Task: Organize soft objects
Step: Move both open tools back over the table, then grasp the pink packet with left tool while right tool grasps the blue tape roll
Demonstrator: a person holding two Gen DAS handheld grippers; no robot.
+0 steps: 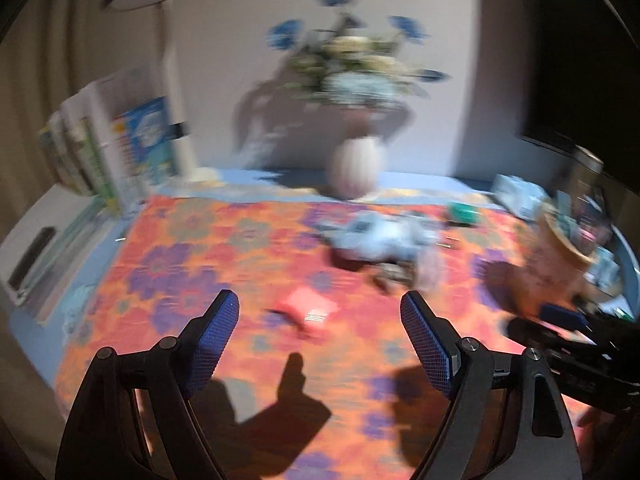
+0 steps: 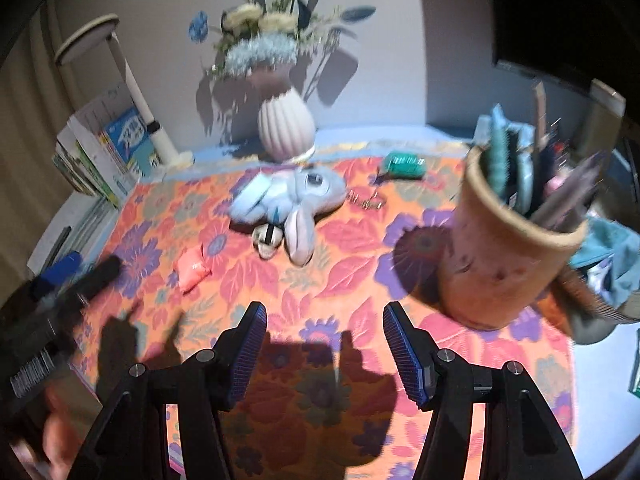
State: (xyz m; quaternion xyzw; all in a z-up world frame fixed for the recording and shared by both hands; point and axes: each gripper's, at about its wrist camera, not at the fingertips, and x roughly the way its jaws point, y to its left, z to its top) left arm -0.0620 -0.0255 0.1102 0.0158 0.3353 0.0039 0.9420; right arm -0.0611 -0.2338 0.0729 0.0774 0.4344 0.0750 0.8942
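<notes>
A pale blue plush bunny (image 2: pixel 288 196) (image 1: pixel 380 238) lies on the floral cloth (image 2: pixel 344 240) in front of the vase. A small pink soft packet (image 2: pixel 192 270) (image 1: pixel 308 312) lies nearer, left of the bunny. A little black-and-white soft item (image 2: pixel 266 240) rests against the bunny's ear. My left gripper (image 1: pixel 319 298) hovers open above the cloth, with the pink packet just beyond its fingertips and nothing between them. My right gripper (image 2: pixel 325 308) is also open and holds nothing, short of the bunny. Each gripper shows at the edge of the other's view: the left gripper (image 2: pixel 84 270), the right gripper (image 1: pixel 568 328).
A ribbed white vase (image 2: pixel 286 128) of flowers stands at the back. A tall brown cup (image 2: pixel 504 248) stuffed with brushes and pens stands at the right, with teal cloth (image 2: pixel 612 248) behind it. A green item (image 2: pixel 402 164) and small clips (image 2: pixel 366 200) lie nearby. Books (image 2: pixel 104 148) and a lamp (image 2: pixel 136 92) stand at the left.
</notes>
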